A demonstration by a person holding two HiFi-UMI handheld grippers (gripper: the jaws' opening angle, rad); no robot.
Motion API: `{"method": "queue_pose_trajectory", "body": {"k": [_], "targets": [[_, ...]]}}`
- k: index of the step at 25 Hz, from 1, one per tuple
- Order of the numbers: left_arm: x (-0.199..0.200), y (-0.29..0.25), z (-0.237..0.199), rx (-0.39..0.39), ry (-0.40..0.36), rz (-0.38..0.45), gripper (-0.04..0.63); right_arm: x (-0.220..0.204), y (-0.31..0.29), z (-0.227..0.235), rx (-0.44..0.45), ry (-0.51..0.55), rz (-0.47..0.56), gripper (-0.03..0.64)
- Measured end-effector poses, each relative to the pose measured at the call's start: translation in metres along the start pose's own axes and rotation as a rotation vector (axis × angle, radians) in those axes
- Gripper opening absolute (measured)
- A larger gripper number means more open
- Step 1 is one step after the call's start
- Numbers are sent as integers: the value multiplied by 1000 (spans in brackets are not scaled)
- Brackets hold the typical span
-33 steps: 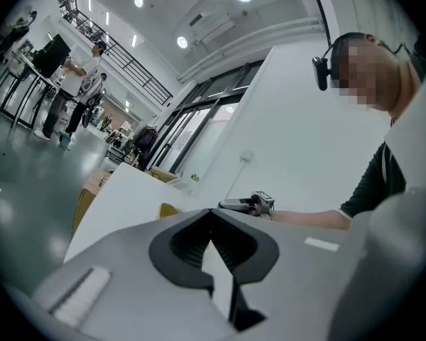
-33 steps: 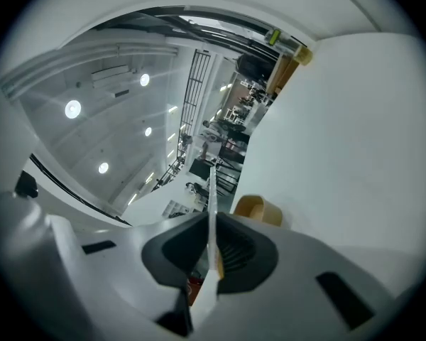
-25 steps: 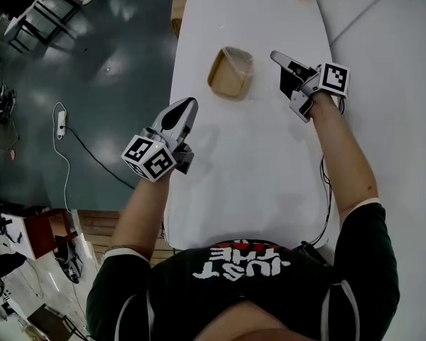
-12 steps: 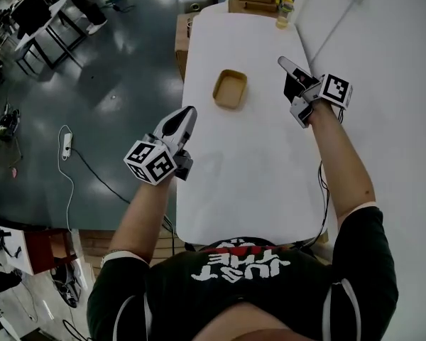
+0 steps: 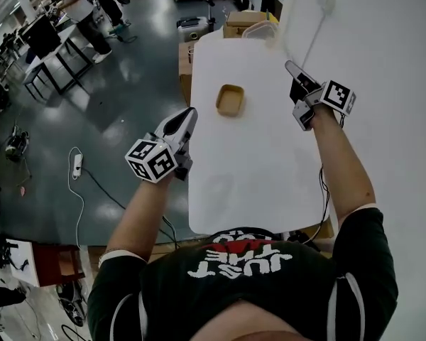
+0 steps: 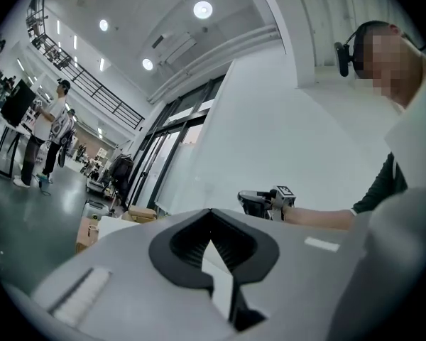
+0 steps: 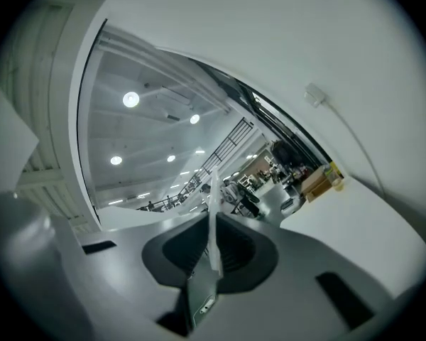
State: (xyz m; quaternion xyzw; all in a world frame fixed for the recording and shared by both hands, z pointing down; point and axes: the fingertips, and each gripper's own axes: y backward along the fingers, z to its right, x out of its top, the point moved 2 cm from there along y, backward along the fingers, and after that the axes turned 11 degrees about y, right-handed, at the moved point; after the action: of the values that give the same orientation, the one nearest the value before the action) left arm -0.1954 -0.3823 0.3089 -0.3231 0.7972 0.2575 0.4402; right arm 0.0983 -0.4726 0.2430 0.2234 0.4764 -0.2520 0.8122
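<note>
On view: one white desk (image 5: 259, 165), one shallow tan tray (image 5: 230, 99), two claws. Tray flat on the desk toward its far end, lying between the claws and ahead of both, well apart from each. Left claw (image 5: 187, 116) raised over the desk's left edge, jaws pressed together, nothing between them, touching nothing. Right claw (image 5: 292, 67) lifted above the desk's right side near the white wall (image 5: 383, 41), jaws likewise closed tight, gripping nothing
</note>
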Motion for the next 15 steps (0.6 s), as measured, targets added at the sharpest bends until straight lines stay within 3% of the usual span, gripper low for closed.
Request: {"method": "queue_pose_trajectory", "body": {"k": [7,15], "targets": [[33,2,53,6,-84,3,8,65,41,-28,-11,145,101,35],[53,-2,115,91,-161,64,8,125,93,-42,-4,274,157,34]]}}
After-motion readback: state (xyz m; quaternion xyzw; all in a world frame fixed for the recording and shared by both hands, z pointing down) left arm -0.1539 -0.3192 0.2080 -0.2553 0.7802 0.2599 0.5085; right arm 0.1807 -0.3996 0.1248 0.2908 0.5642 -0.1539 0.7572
